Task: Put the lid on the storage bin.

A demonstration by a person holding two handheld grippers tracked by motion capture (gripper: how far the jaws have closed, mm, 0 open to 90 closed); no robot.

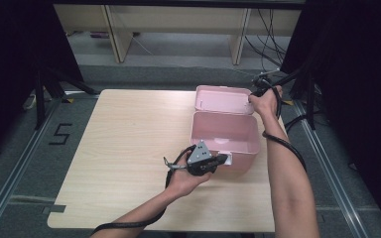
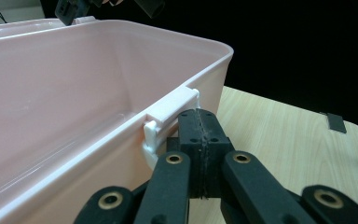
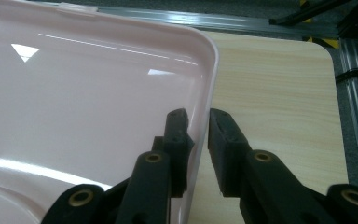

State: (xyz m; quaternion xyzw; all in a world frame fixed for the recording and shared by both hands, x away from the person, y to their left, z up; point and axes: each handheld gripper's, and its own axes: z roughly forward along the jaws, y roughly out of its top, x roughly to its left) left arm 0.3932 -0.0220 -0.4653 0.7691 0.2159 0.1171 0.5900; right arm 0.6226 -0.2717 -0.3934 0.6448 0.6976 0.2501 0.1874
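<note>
Item: pink box at the table's right edge, lid hinged back; your left gripper sits closed at the white latch, your right gripper narrowly straddles the lid rim unpinched—risk: pull now and the rim slips free, or the light box skids.

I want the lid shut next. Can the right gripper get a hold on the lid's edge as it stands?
Probably yes: the right gripper already straddles the open lid's rim, one jaw on each side, with nothing in between, though its pads don't visibly press yet.
</note>
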